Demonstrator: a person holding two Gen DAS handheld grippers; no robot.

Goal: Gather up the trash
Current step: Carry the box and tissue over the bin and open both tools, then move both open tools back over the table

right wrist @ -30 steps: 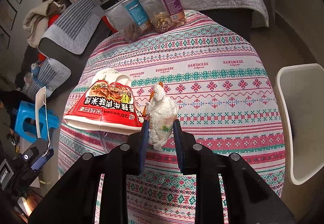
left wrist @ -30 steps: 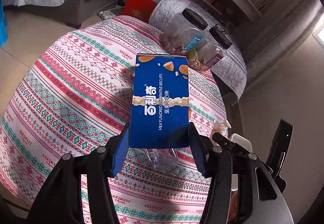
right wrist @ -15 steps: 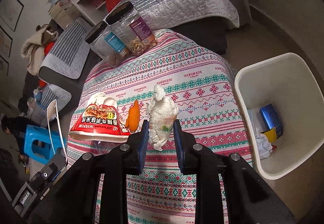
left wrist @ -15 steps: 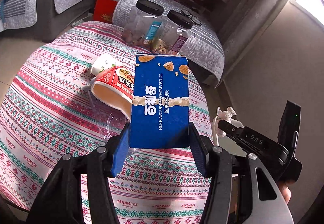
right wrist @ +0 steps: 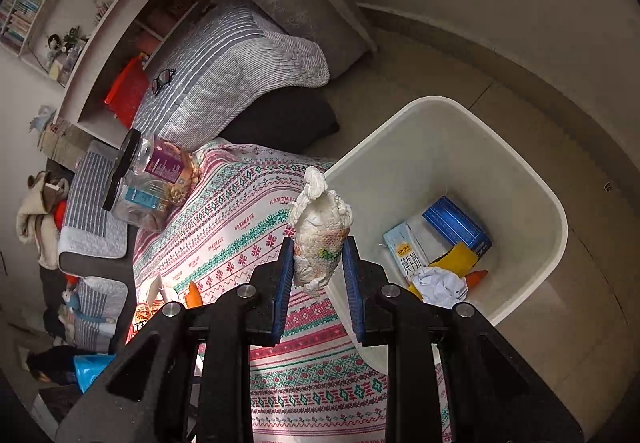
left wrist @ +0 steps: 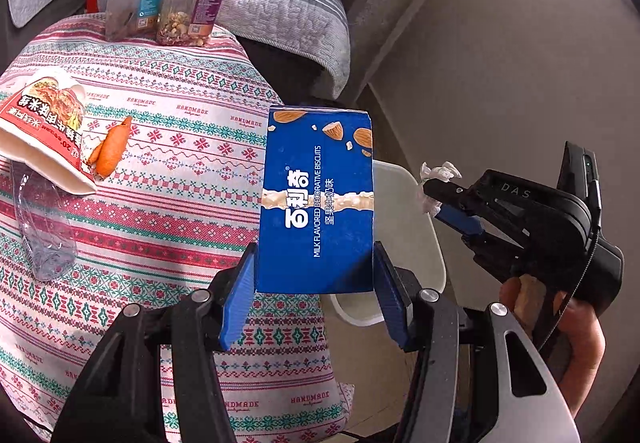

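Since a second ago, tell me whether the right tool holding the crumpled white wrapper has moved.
Yes. The right tool, shut on the crumpled white wrapper, has swung away from the patterned tablecloth toward the white plastic bin, now at its rim.

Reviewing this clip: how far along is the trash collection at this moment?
Partway. The white bin already holds a milk carton, a blue box and crumpled paper. In hand: the left gripper clamps the biscuit box, the right gripper a wadded wrapper. Left on the table: noodle cup, orange peel, clear plastic.
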